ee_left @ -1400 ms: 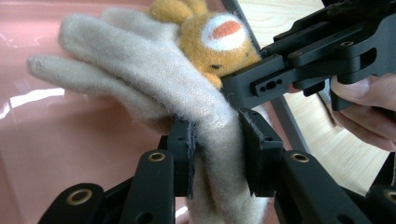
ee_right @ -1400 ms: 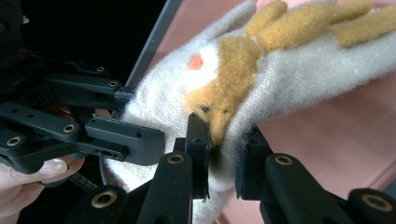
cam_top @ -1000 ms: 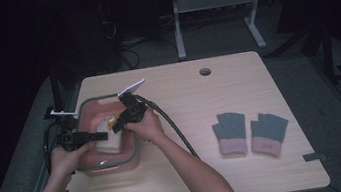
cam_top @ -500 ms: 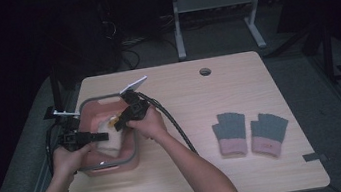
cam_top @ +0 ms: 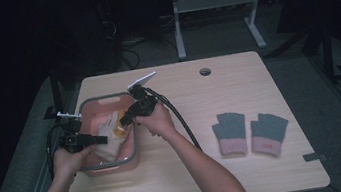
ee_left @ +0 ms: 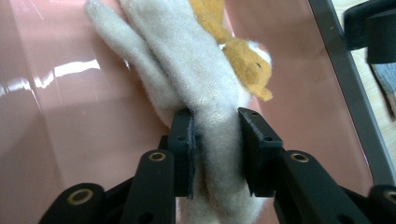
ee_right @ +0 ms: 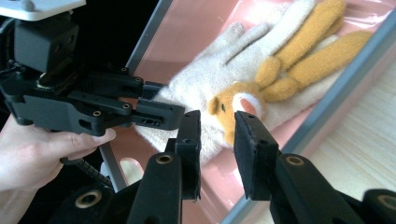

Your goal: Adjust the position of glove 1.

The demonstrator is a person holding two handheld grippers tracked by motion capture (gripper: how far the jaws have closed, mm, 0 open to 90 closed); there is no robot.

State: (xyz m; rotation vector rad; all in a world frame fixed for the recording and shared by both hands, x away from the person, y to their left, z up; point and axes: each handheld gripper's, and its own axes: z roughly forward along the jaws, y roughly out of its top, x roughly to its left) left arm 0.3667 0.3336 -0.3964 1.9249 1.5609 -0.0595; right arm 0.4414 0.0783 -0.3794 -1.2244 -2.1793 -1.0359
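A cream knitted glove (ee_left: 187, 60) with an orange animal face and orange fingers lies in a pink bin (cam_top: 103, 99) at the table's left. My left gripper (ee_left: 217, 135) is shut on the glove's cream edge, which fills the gap between its pads. Its jaws have just been opening a little. In the high view, the left gripper (cam_top: 101, 140) reaches in from the bin's left side. My right gripper (ee_right: 217, 126) hovers open just above the glove's animal face (ee_right: 236, 105). Its jaws have just been opening and nothing is between them. The right gripper view also shows the left gripper (ee_right: 163, 100) on the glove (ee_right: 233, 70).
Two grey fingerless gloves with pink cuffs (cam_top: 231, 133) (cam_top: 267, 134) lie flat on the table's right half. A cable hole (cam_top: 205, 71) sits near the far edge. Black cables trail from both grippers. The bin's grey rim (ee_right: 327, 93) runs beside the right gripper.
My right hand has drawn slightly right and up from the glove, and its jaws stand a bit wider. The left hand has stayed put on the glove.
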